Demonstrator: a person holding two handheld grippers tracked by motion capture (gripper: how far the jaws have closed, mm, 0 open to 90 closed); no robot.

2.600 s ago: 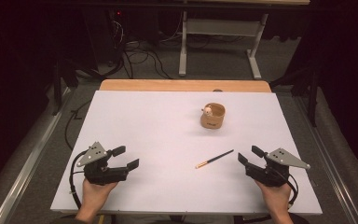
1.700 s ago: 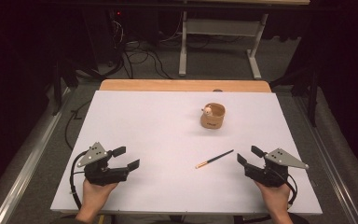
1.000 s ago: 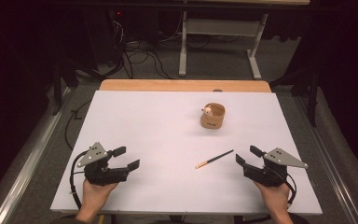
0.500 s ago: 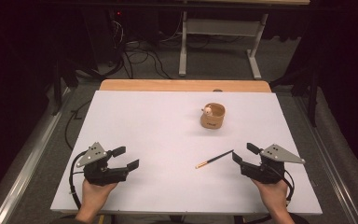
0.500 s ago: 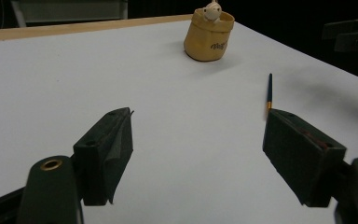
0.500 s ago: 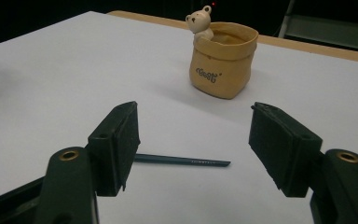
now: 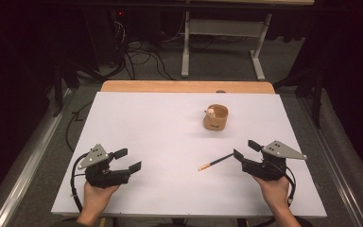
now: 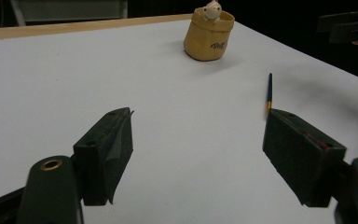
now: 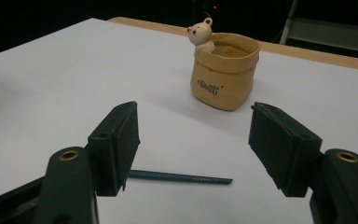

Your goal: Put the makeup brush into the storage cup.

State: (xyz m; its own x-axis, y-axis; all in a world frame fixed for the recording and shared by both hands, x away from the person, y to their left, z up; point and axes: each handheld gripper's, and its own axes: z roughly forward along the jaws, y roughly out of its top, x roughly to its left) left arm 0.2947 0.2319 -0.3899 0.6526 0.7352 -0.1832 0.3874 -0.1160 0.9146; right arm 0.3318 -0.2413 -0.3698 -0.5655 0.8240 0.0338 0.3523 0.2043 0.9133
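Resting low over the white surface, my right claw gapes wide just beside the pencil, whose dark end lies between its jaws, while my left claw idles open.

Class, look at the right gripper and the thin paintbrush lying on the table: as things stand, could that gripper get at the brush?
Probably yes. The right gripper has its jaws open and sits just beside the dark end of the paintbrush, with bare white table between them. The pot stands farther back, out of the way.
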